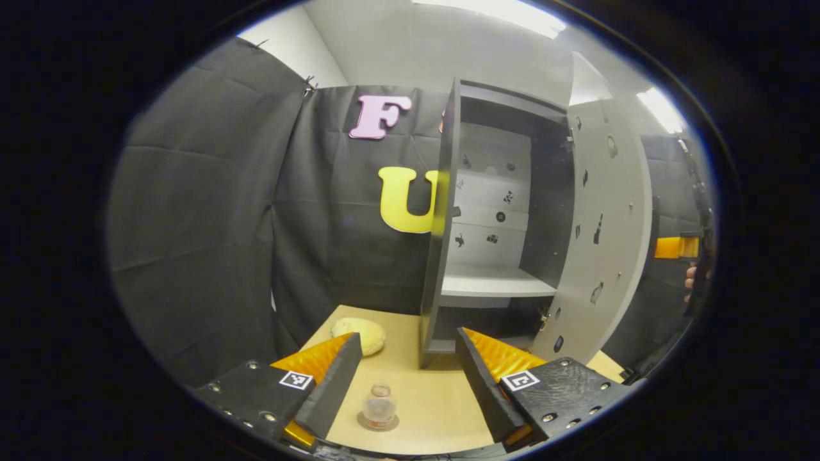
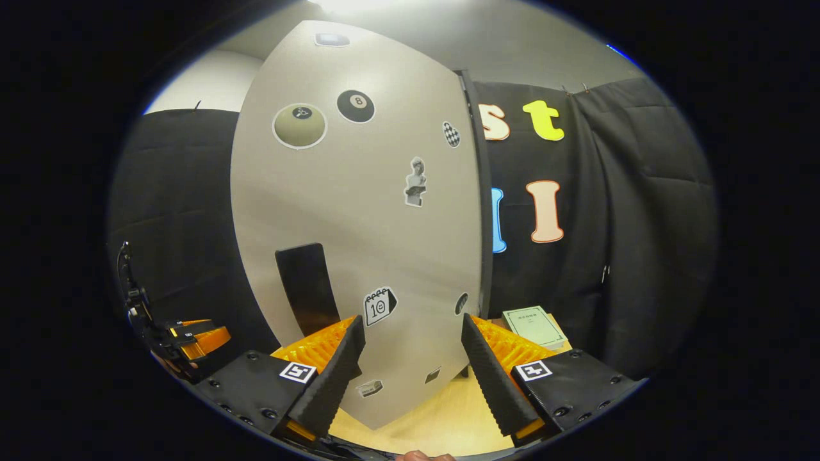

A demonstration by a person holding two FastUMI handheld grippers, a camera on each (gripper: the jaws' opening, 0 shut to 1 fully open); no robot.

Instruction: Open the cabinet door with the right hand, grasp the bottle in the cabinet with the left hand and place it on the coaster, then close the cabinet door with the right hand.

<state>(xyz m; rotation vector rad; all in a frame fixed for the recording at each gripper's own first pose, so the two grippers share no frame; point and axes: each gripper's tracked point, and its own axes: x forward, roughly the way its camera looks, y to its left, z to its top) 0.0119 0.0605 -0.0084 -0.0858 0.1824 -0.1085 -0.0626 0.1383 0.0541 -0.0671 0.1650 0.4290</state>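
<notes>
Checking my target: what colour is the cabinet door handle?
Black; the handle shows best in the right gripper view.

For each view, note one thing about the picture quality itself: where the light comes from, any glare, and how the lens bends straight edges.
Left gripper view: bright ceiling light blows out at the top; the cabinet edges bow; the bottle on the table looks soft. Right gripper view: glare at the top over the cabinet door, whose straight sides curve strongly; focus is fair.

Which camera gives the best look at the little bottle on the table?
The left gripper view: the bottle stands upright on its coaster, between the open left gripper's fingers, in front of the cabinet. In the right gripper view the open door takes up the middle and I cannot find the bottle there.
</notes>
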